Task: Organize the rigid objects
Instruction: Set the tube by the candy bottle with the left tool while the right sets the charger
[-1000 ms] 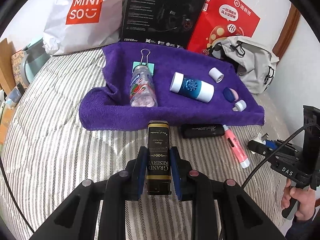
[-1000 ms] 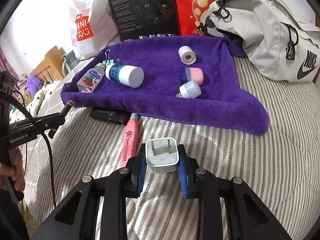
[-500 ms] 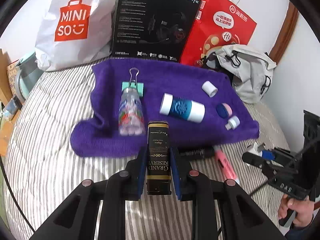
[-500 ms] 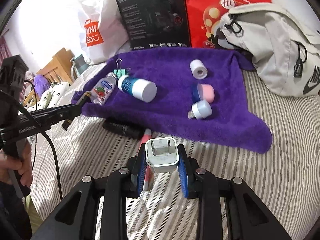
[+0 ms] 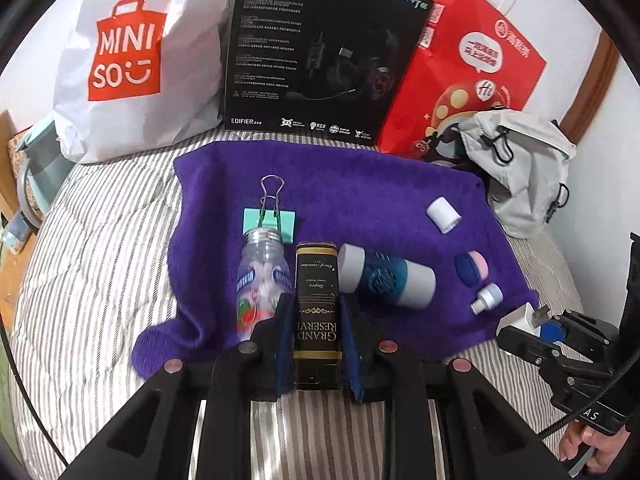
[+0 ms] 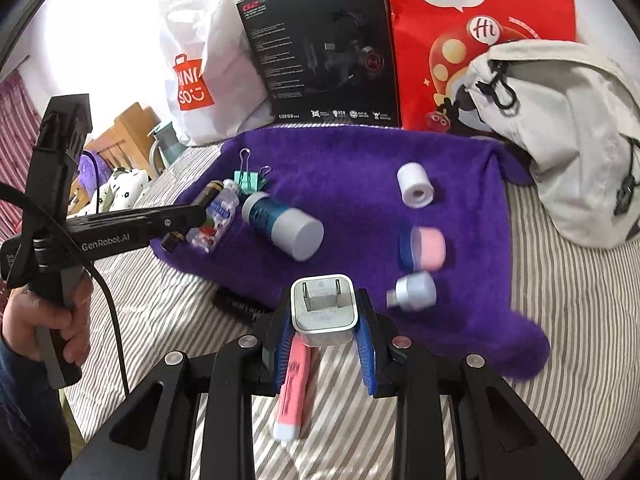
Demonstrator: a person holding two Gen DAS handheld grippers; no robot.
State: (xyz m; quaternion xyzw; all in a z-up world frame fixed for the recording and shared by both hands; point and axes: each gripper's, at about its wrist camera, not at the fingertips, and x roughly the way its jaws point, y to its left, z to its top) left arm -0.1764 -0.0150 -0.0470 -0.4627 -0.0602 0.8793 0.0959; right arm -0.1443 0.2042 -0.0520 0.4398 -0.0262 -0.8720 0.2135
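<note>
The left claw (image 5: 316,320) is clamped on a slim black box (image 5: 317,312) with gold trim and the words "GRAND RESERVE" printed along it, its long axis pointing forward; its far end hangs over the near part of the purple towel (image 5: 360,184), between a clear little bottle with a strawberry label (image 5: 260,280) and a teal-and-white cylinder (image 5: 386,276) lying on its side. The right claw (image 6: 324,320) grips a white plug adapter (image 6: 324,308), square with rounded corners and two flat metal prongs facing forward, held above the striped bed (image 6: 580,320) just short of the towel's near edge. On the towel also lie a mint binder clip (image 5: 270,216), a white cap (image 5: 443,209), a blue-and-pink round piece (image 5: 472,266) and a small pale-blue capped piece (image 5: 486,298). A pink tube (image 6: 294,384) lies on the bed under the right claw, and a black object (image 6: 240,306), seemingly a flat case though blurred, lies beside it at the towel's edge. Against the picture from one second back, the left claw has carried the box forward from over bare bedding to over the towel, so the bottle and cylinder now flank it; the right claw has likewise advanced, the pink tube now below it rather than ahead, the adapter gripped as before.
</note>
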